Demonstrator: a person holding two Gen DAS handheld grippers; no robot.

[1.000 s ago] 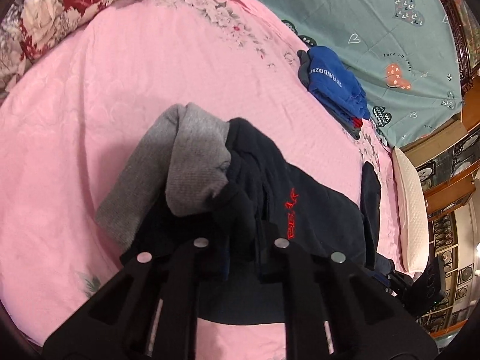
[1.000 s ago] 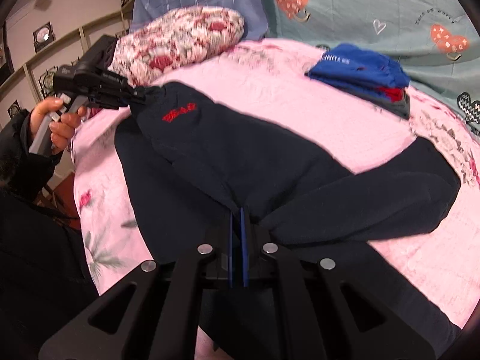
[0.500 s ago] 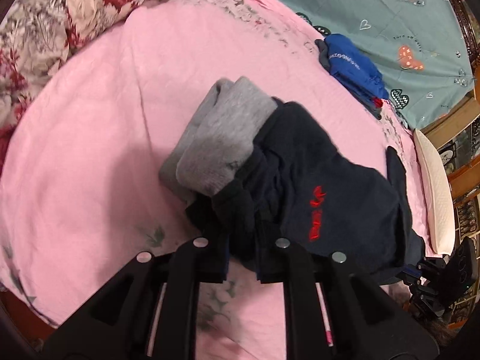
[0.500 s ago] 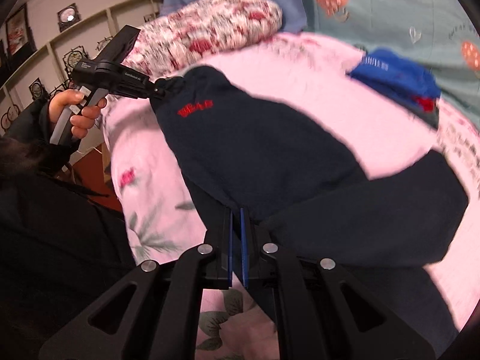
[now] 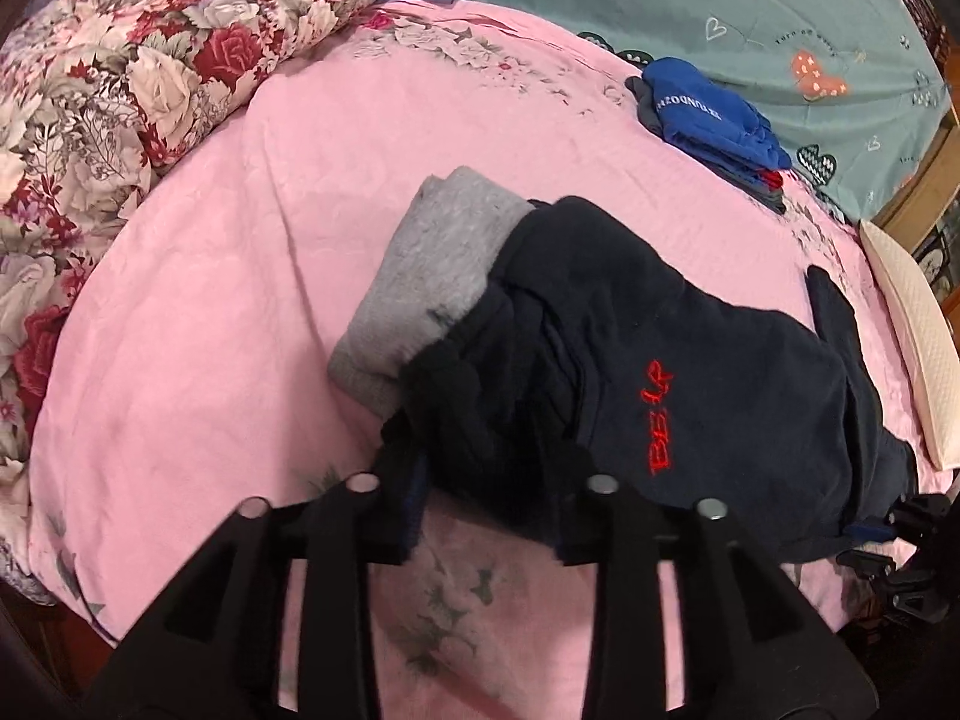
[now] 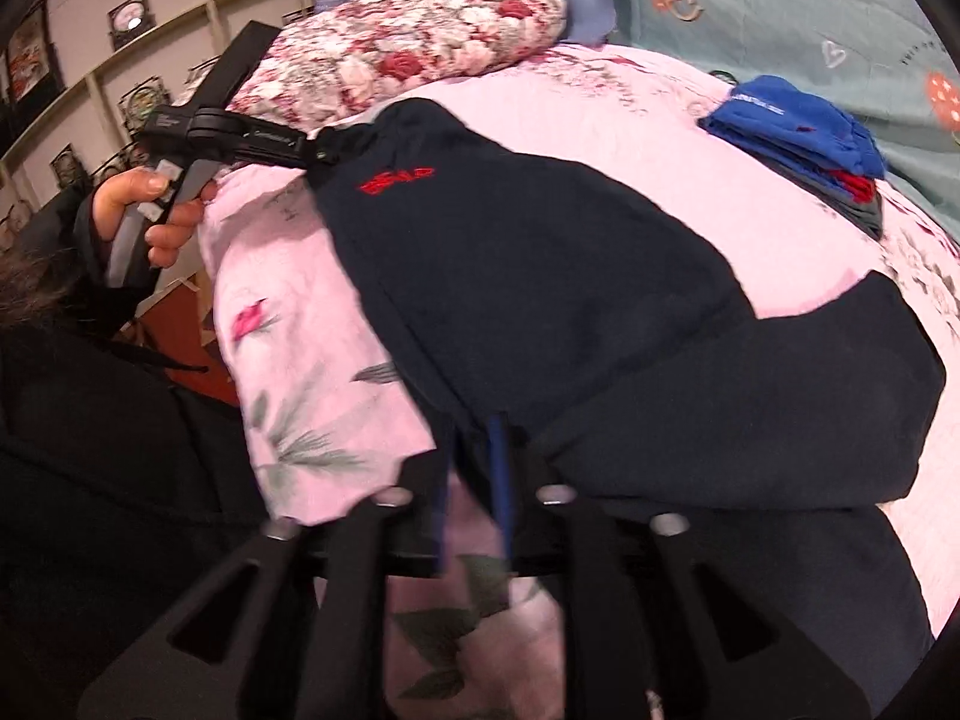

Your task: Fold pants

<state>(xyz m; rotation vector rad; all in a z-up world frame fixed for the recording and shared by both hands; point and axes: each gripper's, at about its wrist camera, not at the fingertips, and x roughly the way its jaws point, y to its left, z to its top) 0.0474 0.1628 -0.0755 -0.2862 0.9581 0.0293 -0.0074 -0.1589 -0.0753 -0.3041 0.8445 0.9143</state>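
A: Item one, the pants [image 5: 690, 372]. Location?

B: Dark navy, red lettering near the waist, lying on the pink bedsheet [image 5: 198, 324] at the near edge of the bed. The waist end sits bunched at the left gripper [image 5: 489, 519]; the legs run away toward the right gripper [image 6: 474, 480]. A grey lining [image 5: 432, 276] shows turned out at the waist.

A: Item two, the left gripper. Condition of the fingers?

B: Spread, having just been opening. The bunched waistband lies between them, but the pads do not appear to press it. I judge the cloth has been laid down there on purpose, so the fold line rests flat near the bed's edge.

A: Item three, the right gripper?

B: Likewise parted, also just opening; the picture is blurred at the tips. A dark fold of the leg sits at the gap, seemingly released. One leg is doubled back over the other, which suggests a lengthwise fold set down.

A: Item four, the hand [image 6: 144, 210]?

B: Seen from the right wrist view, wrapped round the left gripper's handle, holding it angled down onto the waist.

A: Other entries?

B: A blue folded garment [image 5: 714, 114] well apart near the teal bedspread [image 5: 750, 6], probably finished work. A floral quilt [image 5: 132, 78] rolled at the far side, clear of the folding area.
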